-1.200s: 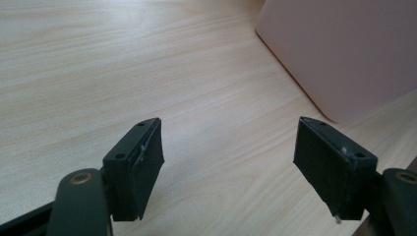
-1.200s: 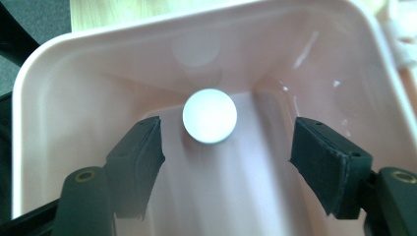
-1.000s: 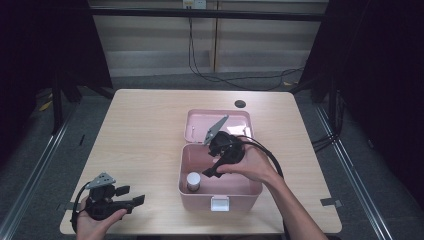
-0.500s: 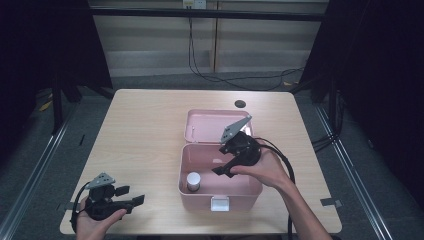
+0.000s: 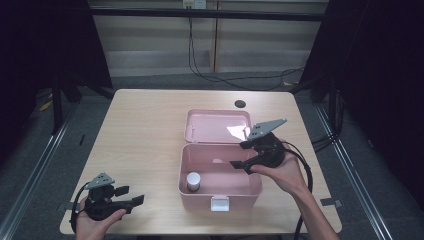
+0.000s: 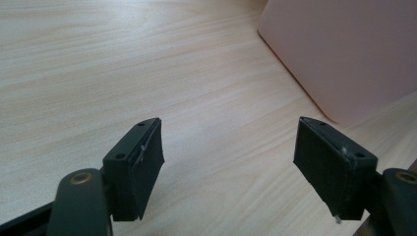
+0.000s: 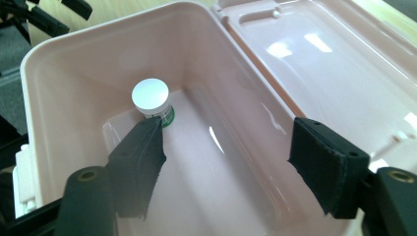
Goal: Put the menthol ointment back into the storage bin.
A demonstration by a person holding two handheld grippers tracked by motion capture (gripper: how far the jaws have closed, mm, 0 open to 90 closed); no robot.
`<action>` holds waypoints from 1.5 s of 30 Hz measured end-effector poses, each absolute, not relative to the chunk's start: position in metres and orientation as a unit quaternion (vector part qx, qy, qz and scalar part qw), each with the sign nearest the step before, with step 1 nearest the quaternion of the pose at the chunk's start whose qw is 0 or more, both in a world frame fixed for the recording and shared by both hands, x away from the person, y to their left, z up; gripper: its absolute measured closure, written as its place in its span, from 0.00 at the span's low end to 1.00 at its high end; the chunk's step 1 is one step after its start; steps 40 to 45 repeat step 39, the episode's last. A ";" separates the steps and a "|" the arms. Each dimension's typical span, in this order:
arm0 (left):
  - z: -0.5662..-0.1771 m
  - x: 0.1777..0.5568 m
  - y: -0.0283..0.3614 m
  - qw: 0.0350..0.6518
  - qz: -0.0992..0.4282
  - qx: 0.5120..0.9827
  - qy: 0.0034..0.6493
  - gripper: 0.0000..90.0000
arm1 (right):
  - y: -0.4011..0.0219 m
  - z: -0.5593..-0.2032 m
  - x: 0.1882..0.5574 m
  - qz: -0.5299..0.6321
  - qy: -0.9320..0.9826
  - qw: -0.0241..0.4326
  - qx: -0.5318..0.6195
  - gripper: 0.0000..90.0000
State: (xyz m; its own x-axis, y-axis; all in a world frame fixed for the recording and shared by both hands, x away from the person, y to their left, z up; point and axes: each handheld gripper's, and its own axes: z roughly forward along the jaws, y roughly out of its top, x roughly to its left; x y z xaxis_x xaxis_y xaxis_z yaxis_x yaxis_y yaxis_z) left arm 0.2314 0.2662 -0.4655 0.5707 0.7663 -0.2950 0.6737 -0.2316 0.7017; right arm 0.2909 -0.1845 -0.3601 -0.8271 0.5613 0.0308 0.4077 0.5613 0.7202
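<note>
Change: our right tongs have drawn back from the pink box toward the worktop's right edge, jaws apart, empty.
Bottle: white-capped bottle stands in the box's front-left corner.
Left tongs: apart, idle, front-left corner.
Meaning: bottle seems placed; lid closing likely follows.

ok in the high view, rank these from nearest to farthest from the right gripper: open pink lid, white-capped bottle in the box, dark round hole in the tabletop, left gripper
1. Open pink plastic lid, lying flat just behind the right gripper.
2. Small white-capped bottle, in the pink box's front left corner.
3. Dark round hole, near the table's far edge.
4. Left gripper, at the front left corner of the table.
</note>
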 end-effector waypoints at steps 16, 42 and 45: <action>-0.466 0.232 0.266 0.413 0.057 0.784 0.461 0.30 | -0.249 -0.366 0.255 0.415 0.814 0.180 0.364 0.29; -0.465 0.233 0.267 0.414 0.057 0.783 0.461 0.29 | -0.317 -0.423 0.217 0.416 0.743 0.214 0.478 0.27; -0.465 0.233 0.267 0.414 0.057 0.783 0.461 0.29 | -0.317 -0.423 0.217 0.416 0.743 0.214 0.478 0.27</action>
